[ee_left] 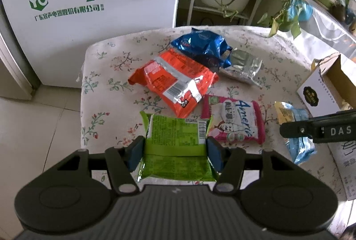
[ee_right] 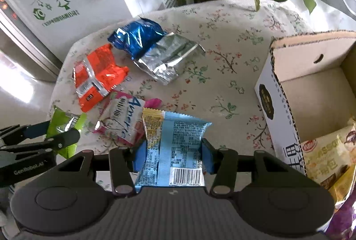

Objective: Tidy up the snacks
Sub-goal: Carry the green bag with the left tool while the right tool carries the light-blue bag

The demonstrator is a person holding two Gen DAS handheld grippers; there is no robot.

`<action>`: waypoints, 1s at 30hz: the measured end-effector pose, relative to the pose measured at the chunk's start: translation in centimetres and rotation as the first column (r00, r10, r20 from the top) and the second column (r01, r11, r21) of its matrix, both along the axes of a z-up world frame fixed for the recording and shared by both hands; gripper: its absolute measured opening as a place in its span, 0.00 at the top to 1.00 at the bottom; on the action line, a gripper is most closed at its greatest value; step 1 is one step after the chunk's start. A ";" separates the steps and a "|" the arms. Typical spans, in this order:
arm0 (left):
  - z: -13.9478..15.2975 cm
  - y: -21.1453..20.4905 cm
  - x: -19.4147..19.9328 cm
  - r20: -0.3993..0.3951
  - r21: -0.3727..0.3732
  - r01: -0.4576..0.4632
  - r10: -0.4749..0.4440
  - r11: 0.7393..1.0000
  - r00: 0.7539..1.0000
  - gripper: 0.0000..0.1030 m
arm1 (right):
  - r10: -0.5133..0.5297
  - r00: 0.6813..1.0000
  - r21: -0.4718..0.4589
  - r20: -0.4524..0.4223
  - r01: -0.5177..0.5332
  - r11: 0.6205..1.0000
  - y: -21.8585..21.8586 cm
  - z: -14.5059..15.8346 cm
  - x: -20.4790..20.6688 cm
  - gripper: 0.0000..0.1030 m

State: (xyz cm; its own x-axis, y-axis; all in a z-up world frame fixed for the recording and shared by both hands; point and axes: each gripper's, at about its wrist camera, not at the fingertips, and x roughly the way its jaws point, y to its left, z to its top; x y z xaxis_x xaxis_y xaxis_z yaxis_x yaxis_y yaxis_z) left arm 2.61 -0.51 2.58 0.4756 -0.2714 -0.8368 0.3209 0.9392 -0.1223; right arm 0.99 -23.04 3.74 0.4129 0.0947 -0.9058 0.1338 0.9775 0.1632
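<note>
At the counter's (ee_right: 222,24) near edge, the right hand-held gripper (ee_right: 173,156) grips the pale-blue packet (ee_right: 178,146), cardboard box (ee_right: 311,88) just rightward; the left hand-held gripper (ee_left: 175,151) clamps the green packet (ee_left: 175,135).

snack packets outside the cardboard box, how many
6: green packet between the left gripper's pads, light blue packet in the right gripper, pink-white, orange, dark blue, silver on the tablecloth.

Near end of green packet (ee_left: 175,146) hidden behind gripper body; same for light blue packet (ee_right: 175,151). Cardboard box (ee_right: 311,84) cut off by right edge, snack bags inside only partly visible. Small print on packets unreadable. Blue packet (ee_left: 200,44) partly covers silver packet (ee_left: 242,66)
</note>
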 end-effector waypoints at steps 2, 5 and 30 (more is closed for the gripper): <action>0.3 -0.1 0.0 0.003 -0.006 -0.007 0.007 1.000 1.000 0.43 | 0.002 1.000 0.002 0.016 -0.002 1.000 0.1 0.4 0.0 0.45; 0.8 -0.2 -0.1 0.011 -0.015 -0.014 0.014 1.000 1.000 0.43 | 0.006 0.999 0.003 0.036 -0.006 1.000 0.3 1.0 -0.2 0.45; 5.6 -5.6 -1.8 0.128 -0.069 0.038 -0.029 0.997 0.991 0.43 | -0.037 0.983 -0.026 0.178 0.043 0.999 -2.0 5.1 -1.6 0.45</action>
State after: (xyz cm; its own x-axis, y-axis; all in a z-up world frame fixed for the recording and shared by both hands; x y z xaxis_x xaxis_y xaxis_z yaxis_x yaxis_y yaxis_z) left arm 0.82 -6.08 8.17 0.5665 -0.3456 -0.7481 0.3690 0.9181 -0.1448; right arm -0.56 -25.02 8.82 0.5700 0.0490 -0.8202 0.1445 0.9767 0.1588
